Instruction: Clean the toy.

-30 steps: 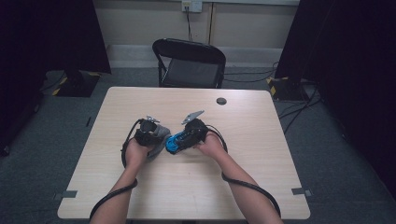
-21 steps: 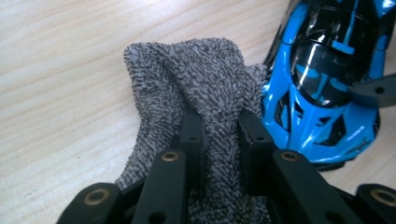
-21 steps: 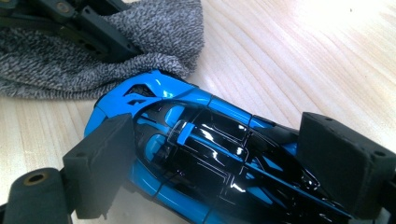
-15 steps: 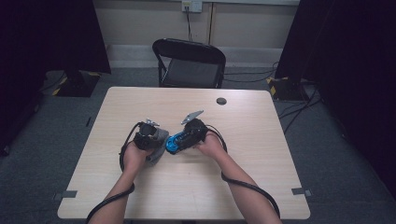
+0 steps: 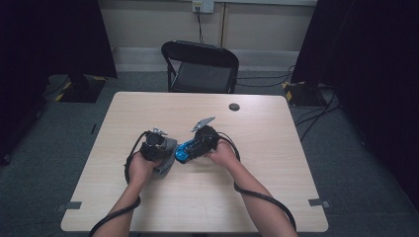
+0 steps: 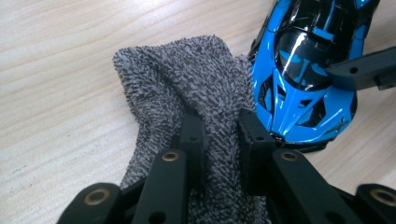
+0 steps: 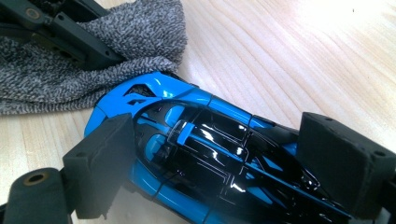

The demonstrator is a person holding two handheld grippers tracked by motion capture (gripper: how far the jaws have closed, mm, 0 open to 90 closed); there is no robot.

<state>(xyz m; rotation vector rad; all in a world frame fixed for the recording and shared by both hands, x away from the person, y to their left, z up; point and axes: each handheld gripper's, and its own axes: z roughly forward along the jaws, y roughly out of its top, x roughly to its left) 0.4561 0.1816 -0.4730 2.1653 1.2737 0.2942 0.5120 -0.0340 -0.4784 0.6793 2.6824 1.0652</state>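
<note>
Grey cloth (image 6: 187, 88) pinched in left gripper (image 6: 222, 135), touching blue car (image 6: 308, 70).

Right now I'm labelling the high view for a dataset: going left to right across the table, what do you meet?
Left tool shut on the grey cloth → blue toy car → right tool gripping the car → small dark disc farther back on the table.

No readable text, label, brand, number or sign on anything in view.
</note>
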